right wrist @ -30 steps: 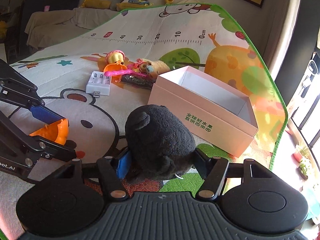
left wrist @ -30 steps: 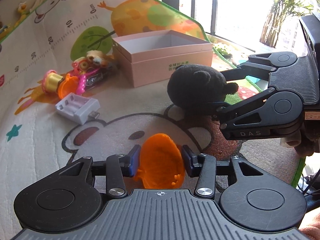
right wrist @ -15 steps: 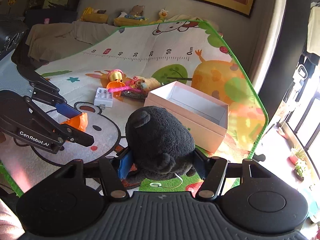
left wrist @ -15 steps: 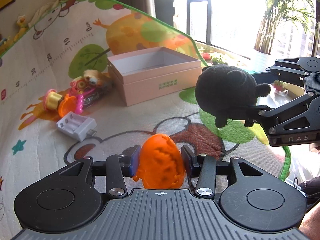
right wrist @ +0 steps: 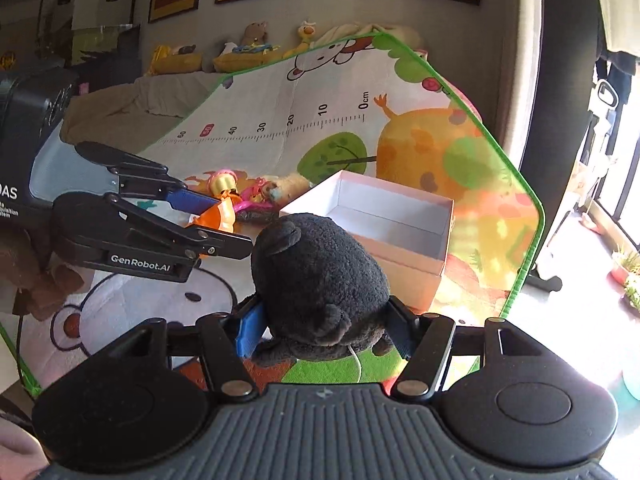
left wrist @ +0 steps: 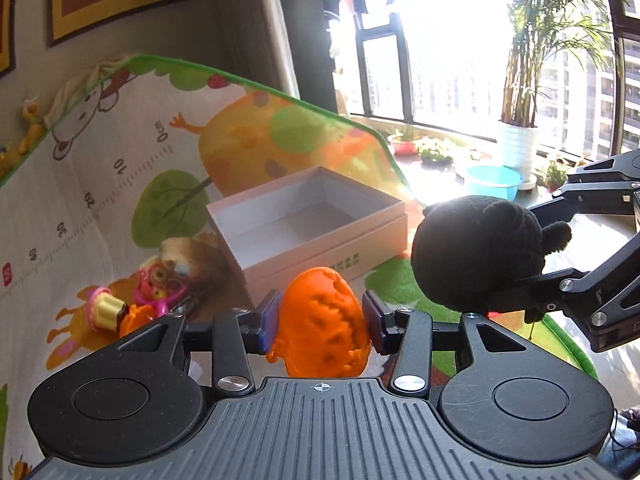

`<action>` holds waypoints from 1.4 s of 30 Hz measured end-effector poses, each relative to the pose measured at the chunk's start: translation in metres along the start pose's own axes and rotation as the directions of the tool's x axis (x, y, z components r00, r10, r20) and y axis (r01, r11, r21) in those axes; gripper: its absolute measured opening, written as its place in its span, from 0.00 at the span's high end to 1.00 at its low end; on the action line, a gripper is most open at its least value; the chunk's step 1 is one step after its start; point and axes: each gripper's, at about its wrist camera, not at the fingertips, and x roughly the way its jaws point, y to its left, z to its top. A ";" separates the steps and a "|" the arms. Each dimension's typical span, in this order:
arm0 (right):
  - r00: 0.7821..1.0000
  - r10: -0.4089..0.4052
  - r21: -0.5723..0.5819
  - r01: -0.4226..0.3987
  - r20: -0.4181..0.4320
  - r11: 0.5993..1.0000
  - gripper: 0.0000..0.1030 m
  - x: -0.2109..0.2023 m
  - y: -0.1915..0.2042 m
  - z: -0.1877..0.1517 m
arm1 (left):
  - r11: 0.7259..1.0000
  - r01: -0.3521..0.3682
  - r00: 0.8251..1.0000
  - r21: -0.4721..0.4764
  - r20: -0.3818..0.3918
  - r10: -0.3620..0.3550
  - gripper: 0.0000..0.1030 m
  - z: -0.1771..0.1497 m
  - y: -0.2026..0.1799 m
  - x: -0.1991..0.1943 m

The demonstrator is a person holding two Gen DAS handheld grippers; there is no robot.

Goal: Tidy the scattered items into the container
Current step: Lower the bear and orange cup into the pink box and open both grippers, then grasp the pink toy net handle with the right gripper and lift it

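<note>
Carrying two toys at once, the left gripper [left wrist: 322,322] is pinching an orange toy [left wrist: 323,322] while the right gripper [right wrist: 322,330] is squeezing a black plush [right wrist: 320,284]. Both are hanging lifted off the play mat [right wrist: 260,120], probably for dropping into the open pink box [right wrist: 384,216] lying at twelve o'clock, with more toys [left wrist: 160,284] waiting at its nine o'clock.

Window [left wrist: 452,40] glare blown out; fisheye edges warped.

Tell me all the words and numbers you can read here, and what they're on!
"GenRobot.AI": on the black left tool.
"DAS": on its black body.
"0cm", "10", "20", "30", "40", "60": ruler on the colourful padded play mat.
Green print on the pink cardboard box: too blurred.
</note>
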 end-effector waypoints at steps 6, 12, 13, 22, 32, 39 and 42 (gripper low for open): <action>0.992 -0.038 0.121 0.024 0.117 0.992 0.38 0.049 -0.064 0.094 | 1.000 0.018 0.991 0.025 0.134 -0.021 0.50 0.063 0.029 0.065; 0.990 -0.081 0.224 0.053 0.118 0.973 0.00 0.123 -0.104 0.142 | 0.998 -0.009 0.988 -0.066 0.153 0.019 0.05 0.084 0.063 0.120; 0.991 -0.078 0.221 0.052 0.110 0.974 0.00 0.129 -0.105 0.139 | 0.997 -0.012 0.990 -0.078 0.142 0.023 0.05 0.078 0.068 0.117; 0.981 -0.159 0.109 0.148 0.108 0.983 0.00 0.140 -0.072 0.083 | 0.979 -0.115 0.993 -0.168 0.003 0.118 0.04 -0.006 0.097 0.058; 0.989 0.029 -0.172 -0.004 0.142 0.985 0.03 0.152 0.044 0.073 | 0.926 -0.254 0.964 -0.278 -0.146 0.220 0.04 -0.079 0.133 0.040; 0.973 0.222 -0.094 -0.228 -0.067 0.969 0.60 0.208 0.085 0.091 | 0.903 -0.271 0.962 -0.333 -0.120 0.245 0.04 -0.088 0.139 0.032; 0.965 0.231 -0.033 -0.236 -0.125 0.971 0.62 0.240 0.092 0.096 | 0.912 -0.251 0.968 -0.325 -0.101 0.230 0.03 -0.087 0.136 0.033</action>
